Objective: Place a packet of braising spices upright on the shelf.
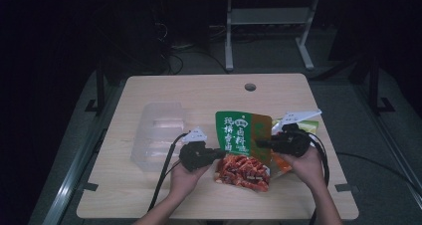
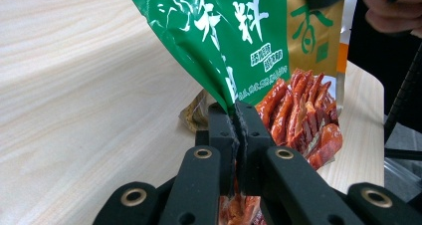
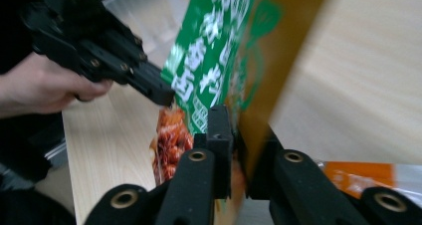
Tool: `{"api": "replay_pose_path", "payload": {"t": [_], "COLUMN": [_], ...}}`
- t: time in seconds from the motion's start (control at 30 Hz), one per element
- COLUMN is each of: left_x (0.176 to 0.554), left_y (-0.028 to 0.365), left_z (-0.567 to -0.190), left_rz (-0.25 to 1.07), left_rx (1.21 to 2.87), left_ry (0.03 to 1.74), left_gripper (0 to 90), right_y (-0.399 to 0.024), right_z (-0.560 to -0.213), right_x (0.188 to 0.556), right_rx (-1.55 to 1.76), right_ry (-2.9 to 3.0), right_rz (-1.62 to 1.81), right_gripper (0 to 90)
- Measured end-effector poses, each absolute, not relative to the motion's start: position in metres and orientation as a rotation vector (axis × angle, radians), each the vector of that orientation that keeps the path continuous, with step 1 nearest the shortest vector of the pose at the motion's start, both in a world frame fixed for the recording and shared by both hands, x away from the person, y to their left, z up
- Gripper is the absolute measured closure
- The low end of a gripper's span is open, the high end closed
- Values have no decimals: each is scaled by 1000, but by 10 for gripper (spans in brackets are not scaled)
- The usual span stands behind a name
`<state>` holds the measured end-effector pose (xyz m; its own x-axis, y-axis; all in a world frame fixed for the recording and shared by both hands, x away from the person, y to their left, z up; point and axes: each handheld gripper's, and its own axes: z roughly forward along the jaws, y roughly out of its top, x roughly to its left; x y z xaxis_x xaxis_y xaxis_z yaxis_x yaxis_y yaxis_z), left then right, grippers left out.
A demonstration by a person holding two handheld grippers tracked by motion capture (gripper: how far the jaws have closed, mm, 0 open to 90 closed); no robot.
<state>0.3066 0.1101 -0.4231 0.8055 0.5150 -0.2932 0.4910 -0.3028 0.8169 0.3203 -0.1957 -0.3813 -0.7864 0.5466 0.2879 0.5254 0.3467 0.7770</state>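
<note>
The bag point(image 1: 243, 148) is held above the table point(image 1: 149, 195), near its front right part, with its green top end pointing away from the person and its red lower end toward the person; the long axis therefore runs front to back, tilted up at the far end. The left gripper point(image 1: 219, 154) meets the bag from the left at mid-height, and its jaws are clamped on the bag's left edge, pads pressed tight on the creased film point(image 2: 226, 98). The right gripper point(image 1: 261, 144) meets the bag from the right at about the same height. In the right gripper view its jaws stand on either side of the bag's right edge point(image 3: 249, 130); the picture is blurred, so it cannot be told whether the pads press on the film. The bag thus hangs between the two grippers, spanning the gap crosswise. A clear box point(image 1: 158, 133) lies on the table to the left, nearer the left gripper, well apart from the bag. A second packet point(image 1: 304, 125) lies behind the right gripper.
</note>
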Motion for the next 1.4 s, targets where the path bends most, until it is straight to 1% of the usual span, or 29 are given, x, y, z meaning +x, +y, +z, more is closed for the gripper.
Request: {"api": "replay_pose_path", "payload": {"t": [0.07,0.13,0.2,0.23,0.3,0.43,0.47,0.5,0.53,0.57,0.63,0.93,1.2,1.4], "left_x": [304,303,300,298,293,280,280,273,273,268,264,256,254,257], "left_y": [112,114,116,117,120,124,124,127,127,131,134,148,152,154], "left_z": [-422,-423,-423,-422,-420,-412,-412,-410,-410,-408,-408,-412,-413,-416], "left_rz": [44,39,30,38,52,114,114,142,142,182,196,188,191,183], "left_rx": [1967,1966,1966,1973,1975,1983,1983,2000,2000,2028,2034,2030,2036,2058], "left_ry": [746,749,754,748,752,731,731,715,715,691,690,687,653,638], "left_gripper": [873,866,835,803,685,531,509,490,477,465,431,387,351,313], "right_y": [-187,-186,-186,-185,-184,-181,-179,-178,-177,-175,-173,-170,-163,-156], "right_z": [-386,-388,-390,-390,-388,-381,-378,-376,-373,-371,-367,-358,-348,-338], "right_x": [321,322,321,321,318,312,310,308,307,305,302,298,306,321], "right_rx": [1032,1013,1014,1005,1001,974,967,959,947,938,922,923,927,926], "right_ry": [2586,2588,2598,2600,2602,2587,2580,2578,2576,2572,2565,2496,2464,2451], "right_rz": [1454,1484,1498,1498,1529,1581,1588,1598,1602,1602,1604,1616,1627,1579], "right_gripper": [826,885,893,894,895,897,896,897,897,897,898,898,898,899]}}
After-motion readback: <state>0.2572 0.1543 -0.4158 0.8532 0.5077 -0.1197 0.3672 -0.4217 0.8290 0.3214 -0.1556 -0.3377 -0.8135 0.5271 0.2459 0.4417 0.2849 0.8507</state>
